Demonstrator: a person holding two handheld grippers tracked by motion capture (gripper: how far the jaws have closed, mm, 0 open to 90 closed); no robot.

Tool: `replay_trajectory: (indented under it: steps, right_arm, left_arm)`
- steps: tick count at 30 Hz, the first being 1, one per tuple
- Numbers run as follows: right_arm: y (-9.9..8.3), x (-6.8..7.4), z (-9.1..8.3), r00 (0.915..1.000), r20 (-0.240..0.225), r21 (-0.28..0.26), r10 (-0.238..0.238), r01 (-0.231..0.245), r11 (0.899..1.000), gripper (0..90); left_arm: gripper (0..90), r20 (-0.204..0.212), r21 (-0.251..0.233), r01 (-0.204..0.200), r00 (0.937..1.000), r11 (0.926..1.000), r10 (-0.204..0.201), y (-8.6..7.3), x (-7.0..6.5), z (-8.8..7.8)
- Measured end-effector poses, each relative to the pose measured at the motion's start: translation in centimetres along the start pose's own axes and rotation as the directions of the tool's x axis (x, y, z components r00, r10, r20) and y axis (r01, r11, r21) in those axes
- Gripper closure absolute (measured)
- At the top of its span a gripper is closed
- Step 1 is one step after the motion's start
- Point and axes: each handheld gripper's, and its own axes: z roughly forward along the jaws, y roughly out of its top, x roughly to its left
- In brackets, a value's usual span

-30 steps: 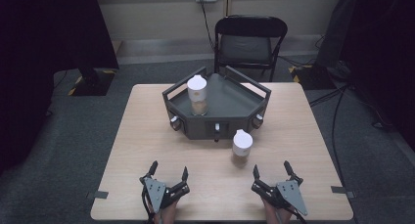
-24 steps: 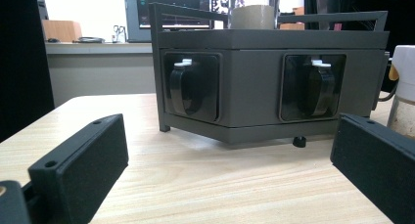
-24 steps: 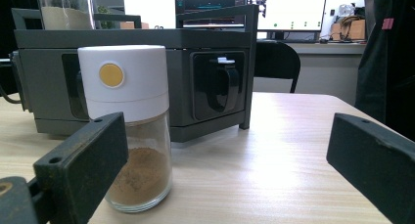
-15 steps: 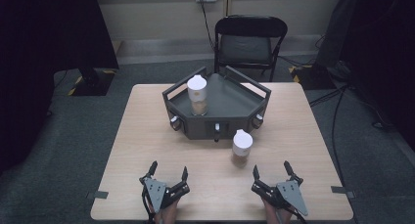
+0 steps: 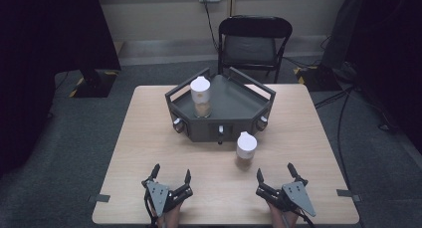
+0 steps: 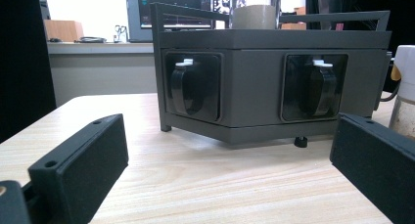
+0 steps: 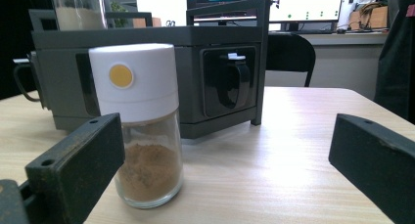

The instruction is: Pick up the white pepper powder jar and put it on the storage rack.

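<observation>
Bare table (image 5: 149, 138) near edge: left gripper (image 5: 170, 177), right gripper (image 5: 275, 174) gape, holding nothing

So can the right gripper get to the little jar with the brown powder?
Probably yes. The right gripper is open, and the jar stands on bare table just ahead of it, in front of the grey rack, nothing between.
</observation>
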Motion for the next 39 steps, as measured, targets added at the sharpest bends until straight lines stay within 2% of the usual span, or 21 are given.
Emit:
replay_trajectory:
  steps: [5, 17, 27, 33, 36, 39]
  right_arm:
    - [0.5, -0.1, -0.3, 0.9997, -0.013, 0.002, 0.02, -0.02, 1.0, 0.0]
    - [2.3, 0.3, -0.1, 0.9992, -0.039, -0.048, 0.012, -0.014, 0.999, 0.0]
    - [3.6, 1.1, 1.2, 0.9973, -0.071, -0.079, -0.016, 0.011, 0.997, 0.0]
    - [3.9, 1.5, 2.2, 0.9953, -0.094, -0.07, -0.019, 0.013, 0.997, 0.0]
    - [4.2, 1.7, 3.0, 0.9942, -0.108, -0.058, 0.005, -0.011, 0.998, 0.0]
    - [4.4, 2.1, 3.7, 0.9939, -0.11, -0.048, -0.003, -0.003, 0.999, 0.0]
  left_arm:
    - [0.0, -0.007, 0.0, -0.001, 1.0, 1.0, 0.001, 0.0, -0.1, 0.0]
    - [0.0, -0.007, 0.001, -0.001, 1.0, 1.0, 0.001, 0.0, -0.1, 0.0]
    - [0.0, -0.009, 0.001, -0.001, 1.0, 1.0, 0.001, 0.0, -0.2, 0.0]
    - [0.0, -0.012, 0.0, -0.001, 0.9999, 1.0, 0.001, 0.0, -0.2, 0.0]
    - [0.0, -0.013, 0.0, -0.001, 0.9999, 1.0, 0.001, 0.0, -0.2, 0.0]
    - [0.0, -0.013, 0.001, -0.001, 0.9999, 1.0, 0.001, 0.0, -0.2, 0.0]
